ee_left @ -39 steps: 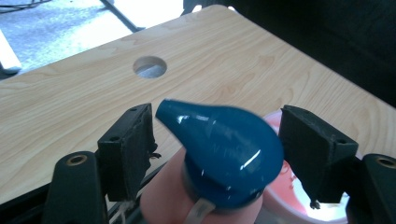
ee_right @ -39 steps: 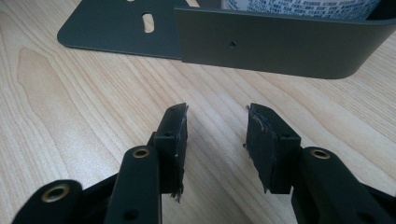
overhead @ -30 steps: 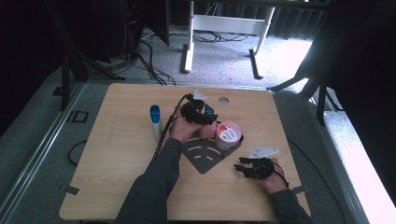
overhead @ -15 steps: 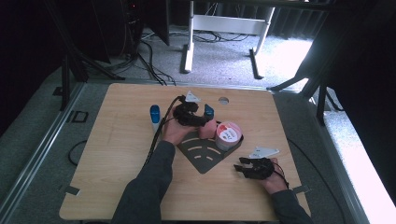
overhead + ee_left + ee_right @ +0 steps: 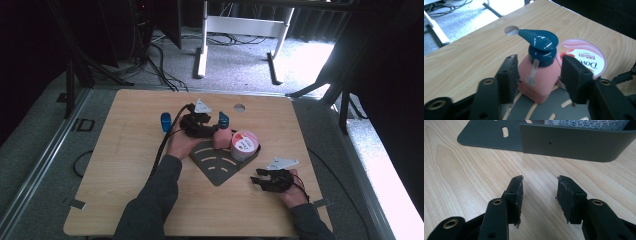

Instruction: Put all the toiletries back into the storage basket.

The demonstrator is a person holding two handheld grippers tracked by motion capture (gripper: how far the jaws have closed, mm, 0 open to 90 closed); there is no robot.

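A pink pump bottle (image 5: 221, 138) (image 5: 537, 80) with a dark blue pump head stands on a dark grey slotted corner plate (image 5: 220, 165) (image 5: 564, 107). My left gripper (image 5: 207, 131) (image 5: 537, 75) reaches it from the left. Its jaws have just been closing, and the pads now touch both sides of the bottle. A pink-lidded Dove tub (image 5: 245, 145) (image 5: 584, 57) sits right beside the bottle on the same plate. My right gripper (image 5: 265, 181) (image 5: 539, 197) rests low over the table at the front right. It is open with nothing between its jaws and faces the plate's upright wall (image 5: 576, 143).
A blue-capped item (image 5: 165, 121) stands left of the left hand, by the trailing cable. A round hole (image 5: 239, 107) (image 5: 511, 30) pierces the tabletop behind the bottle. Bare wood (image 5: 115, 165) lies to the left and along the front.
The left gripper's jaws have closed in on the pink bottle and the left forearm has shifted slightly left. The right hand has kept still.
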